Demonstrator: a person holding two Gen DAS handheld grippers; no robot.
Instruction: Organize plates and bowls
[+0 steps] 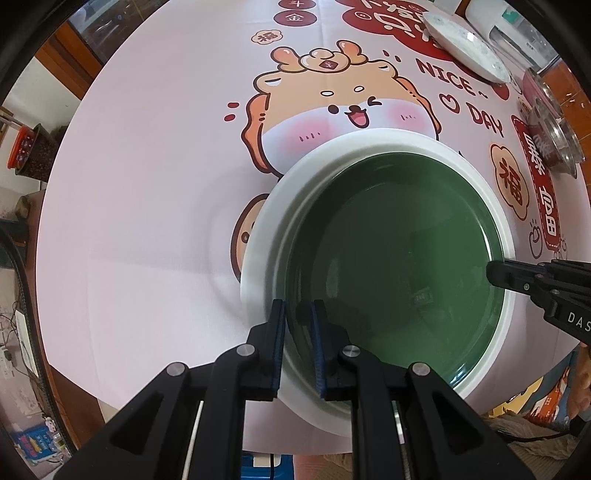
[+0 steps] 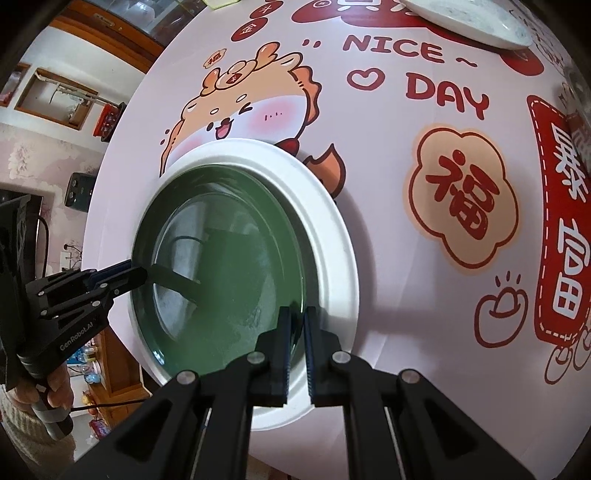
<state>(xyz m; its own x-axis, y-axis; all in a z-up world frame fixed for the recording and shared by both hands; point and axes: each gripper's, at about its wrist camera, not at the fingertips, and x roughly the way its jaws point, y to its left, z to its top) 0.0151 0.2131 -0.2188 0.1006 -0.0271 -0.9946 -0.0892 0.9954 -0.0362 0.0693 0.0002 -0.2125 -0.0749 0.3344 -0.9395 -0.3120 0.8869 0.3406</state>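
While both grippers — L (image 1: 299, 314) & R (image 2: 295, 321) — pinch its rim, green plate (image 1: 399, 266) sits in white plate (image 1: 295, 184).

Plates I count: three, a green plate (image 1: 399, 258) on a white plate (image 1: 266, 236), and a speckled plate (image 1: 465, 48) at the table's far edge
Grippers I hold: two

Round table, home room — daylight

We see a pink cartoon tablecloth (image 1: 147, 184), a wooden cabinet (image 2: 110, 33) behind, floral wallpaper (image 2: 22, 155) — cluttered edges.
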